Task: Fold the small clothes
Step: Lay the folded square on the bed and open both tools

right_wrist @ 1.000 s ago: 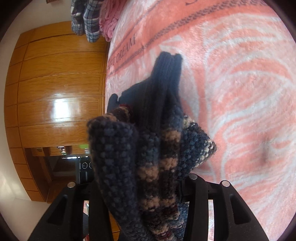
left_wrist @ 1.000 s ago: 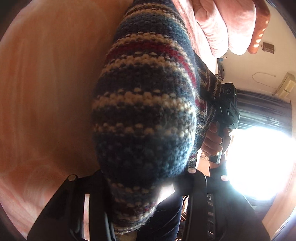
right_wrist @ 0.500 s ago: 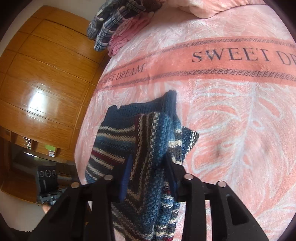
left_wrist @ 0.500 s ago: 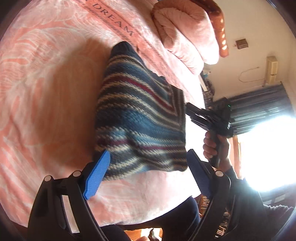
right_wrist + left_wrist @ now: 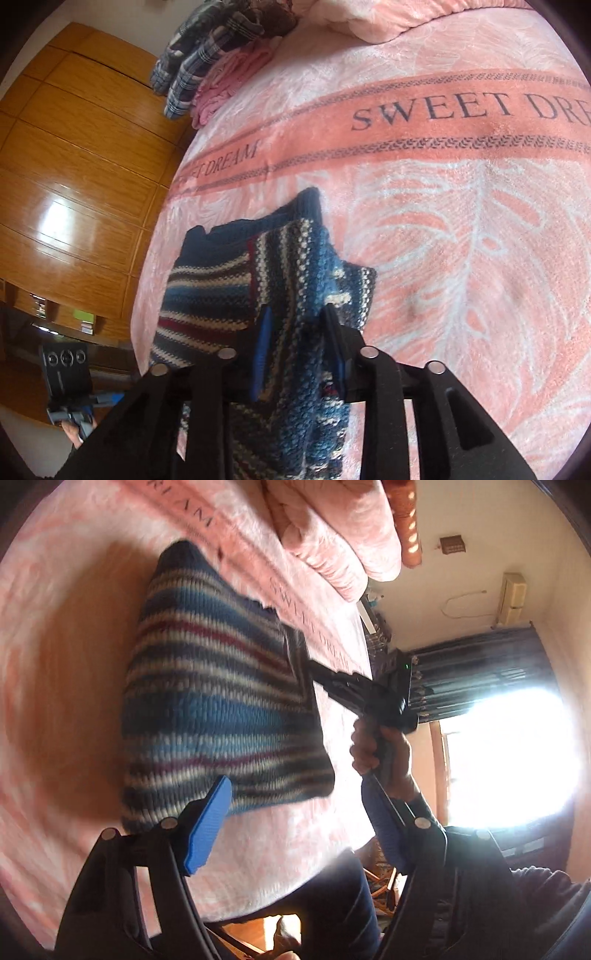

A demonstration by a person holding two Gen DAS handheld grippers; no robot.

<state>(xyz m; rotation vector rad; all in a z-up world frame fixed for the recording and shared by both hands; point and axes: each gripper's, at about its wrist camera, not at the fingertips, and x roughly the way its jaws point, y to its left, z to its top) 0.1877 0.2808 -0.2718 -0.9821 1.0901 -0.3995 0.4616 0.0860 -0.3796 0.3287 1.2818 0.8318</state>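
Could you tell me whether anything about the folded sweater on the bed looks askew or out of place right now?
Yes: the striped knit sweater lies on the pink blanket, but its right-hand fold is bunched and lifted, with the right gripper closed on it. The left gripper is open and clear.

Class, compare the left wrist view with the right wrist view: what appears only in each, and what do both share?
Only the left wrist view shows the bright window, dark curtain and the hand holding the right gripper. Only the right wrist view shows the wooden wardrobe, the plaid and pink clothes pile and the right gripper closed on knit fabric. Both show the striped sweater on the pink blanket.
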